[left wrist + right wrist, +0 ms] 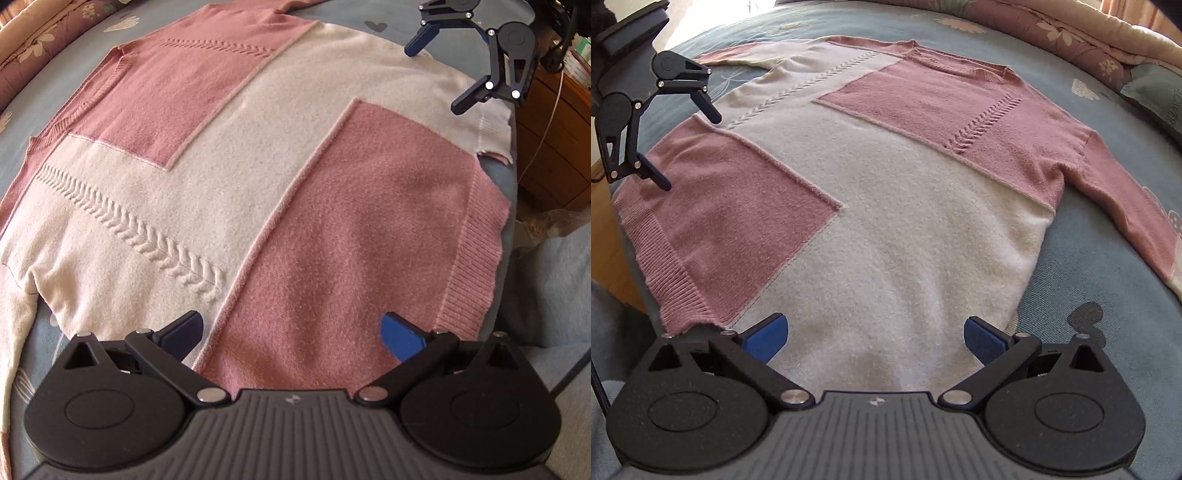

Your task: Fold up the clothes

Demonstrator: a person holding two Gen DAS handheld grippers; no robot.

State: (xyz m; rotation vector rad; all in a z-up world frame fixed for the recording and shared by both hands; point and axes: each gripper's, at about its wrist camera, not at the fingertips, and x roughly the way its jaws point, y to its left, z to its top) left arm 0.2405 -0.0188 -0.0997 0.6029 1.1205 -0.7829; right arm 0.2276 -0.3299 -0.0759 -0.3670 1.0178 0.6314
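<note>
A pink and cream knit sweater [240,147] [886,203] lies spread flat on a blue bedsheet [1108,277], both sleeves out to the sides. My left gripper [293,332] [690,150] stands open just above the pink panel near the ribbed hem, with nothing between its fingers. Over the cream part of the hem my right gripper [875,332] [437,77] is also open and holds nothing. The pink sleeve [1126,206] runs off to the right in the right wrist view; the cream sleeve [14,332] trails at the left in the left wrist view.
A floral quilt [1071,33] [29,48] is bunched along the far side of the bed. The hem lies at the near bed edge. A wooden drawer unit [554,147] stands beyond that edge, and a person's grey clothing [554,277] is close by.
</note>
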